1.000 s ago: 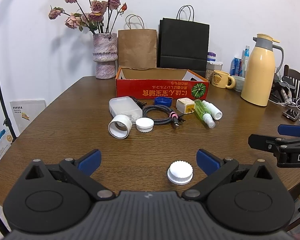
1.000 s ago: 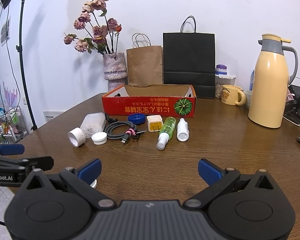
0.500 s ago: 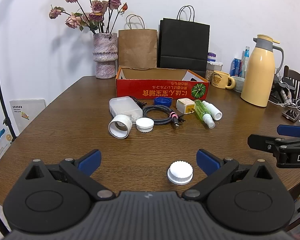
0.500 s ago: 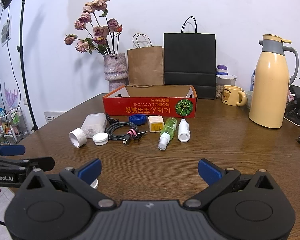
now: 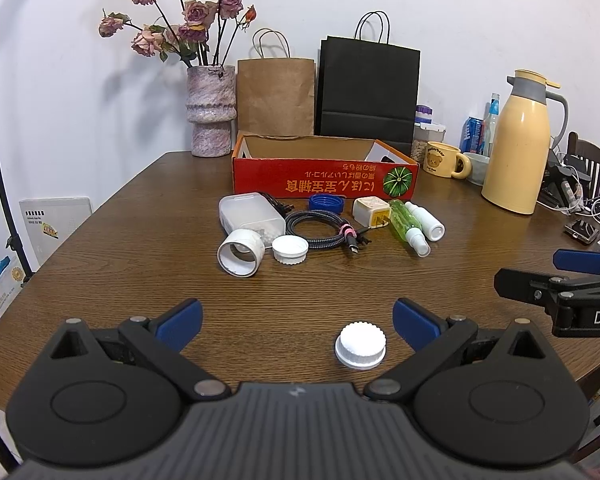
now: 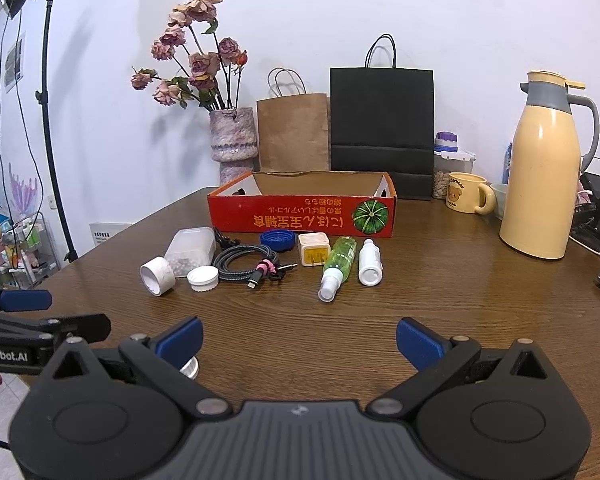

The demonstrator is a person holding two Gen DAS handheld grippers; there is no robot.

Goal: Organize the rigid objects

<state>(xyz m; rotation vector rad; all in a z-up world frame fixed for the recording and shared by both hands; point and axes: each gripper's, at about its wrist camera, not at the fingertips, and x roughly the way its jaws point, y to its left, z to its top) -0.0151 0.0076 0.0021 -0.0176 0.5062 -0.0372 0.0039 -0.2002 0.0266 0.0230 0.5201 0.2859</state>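
Left wrist view: the left gripper (image 5: 298,320) hangs low over the near edge of the wooden table (image 5: 140,240), its blue-padded fingers (image 5: 180,319) spread wide and grasping nothing. A white ribbed cap (image 5: 360,345) lies on the table between them, toward the 3 o'clock finger and apart from both pads. At 12 o'clock, well beyond, stands the red cardboard box (image 5: 324,184), open on top. In front of it the loose items lie in a row: a clear plastic jar (image 5: 248,216) on its side with its wide white mouth (image 5: 240,255) toward the camera, an upturned white lid (image 5: 290,250) just beside that mouth, a coiled braided cable (image 5: 320,233), a blue cap (image 5: 326,202) close to the box wall, a white charger plug (image 5: 371,211), a green spray bottle (image 5: 407,226) and a small white bottle (image 5: 425,220) side by side. The right gripper (image 5: 560,280) reaches in at 3 o'clock.

Right wrist view: the right gripper (image 6: 299,339) also has its jaws released wide, with bare table between the pads. The same row lies at 12 o'clock ahead: jar (image 6: 190,248), lid (image 6: 203,278), cable (image 6: 246,266), blue cap (image 6: 277,239), plug (image 6: 313,249), green bottle (image 6: 338,266), white bottle (image 6: 370,266), with the box (image 6: 302,216) behind. A pale round edge (image 6: 190,368) peeks out under the 9 o'clock finger, probably the ribbed cap, though most of it is hidden. The left gripper (image 6: 40,316) shows at 9 o'clock. A yellow thermos jug (image 6: 540,176) stands at 2 o'clock.
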